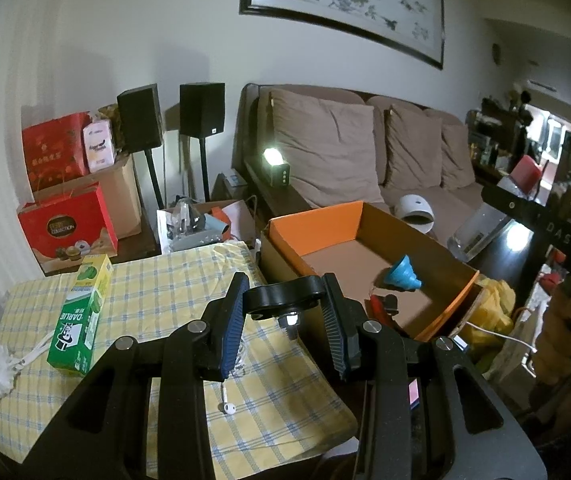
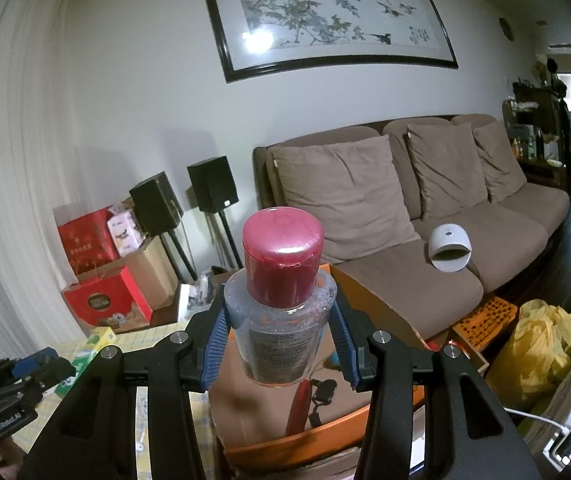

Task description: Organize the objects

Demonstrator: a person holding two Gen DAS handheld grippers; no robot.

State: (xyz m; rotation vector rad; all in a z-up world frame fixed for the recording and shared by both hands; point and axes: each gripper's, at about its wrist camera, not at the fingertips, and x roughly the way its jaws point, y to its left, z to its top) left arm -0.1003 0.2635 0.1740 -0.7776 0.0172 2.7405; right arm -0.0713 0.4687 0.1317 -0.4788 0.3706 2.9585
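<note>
Pink-capped bottle [image 2: 281, 304] clamped upright between right hand-held gripper [image 2: 281, 340] pads.

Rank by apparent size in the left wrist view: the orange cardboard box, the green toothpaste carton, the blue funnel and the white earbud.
Largest to smallest:
orange cardboard box
green toothpaste carton, though it sits nearer the camera
blue funnel
white earbud

Box interior [image 1: 349, 264] free beside funnel [image 1: 403, 278]
</note>
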